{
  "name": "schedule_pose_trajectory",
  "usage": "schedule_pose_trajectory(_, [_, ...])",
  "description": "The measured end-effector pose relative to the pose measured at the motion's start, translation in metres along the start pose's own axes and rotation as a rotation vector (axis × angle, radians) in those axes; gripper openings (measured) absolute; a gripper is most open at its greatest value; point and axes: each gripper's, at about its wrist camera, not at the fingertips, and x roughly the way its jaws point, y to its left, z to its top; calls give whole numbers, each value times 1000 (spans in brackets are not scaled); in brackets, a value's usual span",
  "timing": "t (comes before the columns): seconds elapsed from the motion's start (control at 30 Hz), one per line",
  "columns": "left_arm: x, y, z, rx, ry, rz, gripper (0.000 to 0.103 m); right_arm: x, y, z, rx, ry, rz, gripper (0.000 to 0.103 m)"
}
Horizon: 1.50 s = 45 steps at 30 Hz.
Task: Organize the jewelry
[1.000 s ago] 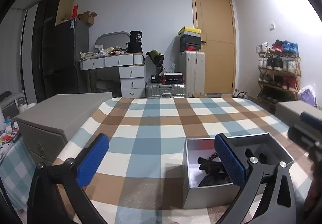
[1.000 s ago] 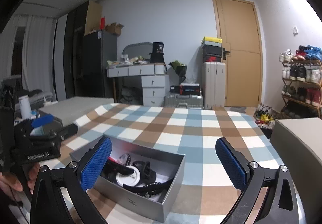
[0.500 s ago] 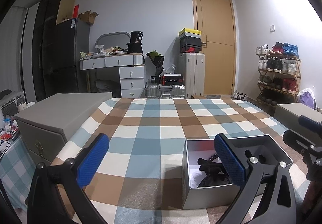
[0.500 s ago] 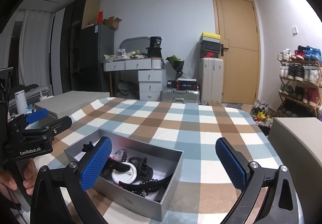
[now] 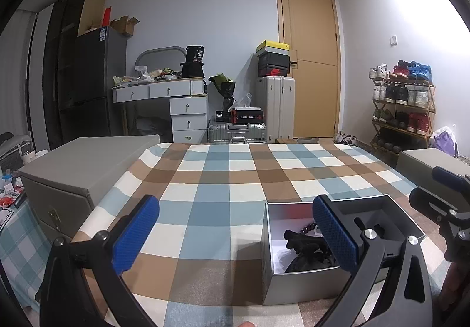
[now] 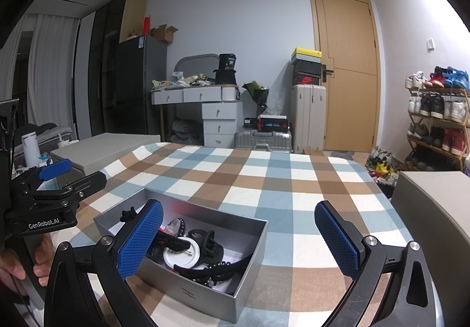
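Checked cloth [image 5: 235, 195] in blue, brown and white covers the table under both of your tools, and the open grey box [image 6: 249, 265] sits on it near your edge. Your left gripper [image 5: 235, 233] is spread wide with nothing between its blue pads [image 5: 136, 234]; in its own view the box lies to the right, behind the right-hand finger, and the left finger hangs over bare cloth. Your right gripper [image 6: 239, 239] is just as wide and just as empty; its left pad [image 6: 141, 239] stands in front of the box's near-left part, while the right pad hangs over the cloth, well clear of the box. Neither tool touches the box or its contents.

Inside the box lies a tangle of dark pieces: a black claw clip [image 6: 205, 242], a white round disc [image 6: 182, 253], and a beaded strand [image 5: 307, 229] that the left view catches beside the finger. The finer pieces are too jumbled to tell apart.

Compared with a second ago, the box sits a little lower and nearer in the right view, and both grippers keep the same wide spread.
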Motion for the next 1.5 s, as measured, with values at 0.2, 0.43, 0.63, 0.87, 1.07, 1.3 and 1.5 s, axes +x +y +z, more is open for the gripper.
schedule_pose_trajectory(0.2, [2,0,-1,0,1,1,102,0,0,0,0,-1,0,103])
schedule_pose_trajectory(0.43, [2,0,-1,-1,1,5,102,0,0,0,0,-1,0,103])
schedule_pose_trajectory(0.63, [2,0,-1,0,2,2,102,0,0,0,0,0,0,103])
schedule_pose_trajectory(0.87, [1,-1,-1,5,4,-6,102,0,0,0,0,0,0,103])
schedule_pose_trajectory(1.07, [2,0,-1,4,3,-7,102,0,0,0,0,0,0,103])
schedule_pose_trajectory(1.3, [2,-1,-1,4,3,-6,102,0,0,0,0,0,0,103])
schedule_pose_trajectory(1.5, [2,-1,-1,4,3,-6,102,0,0,0,0,0,0,103])
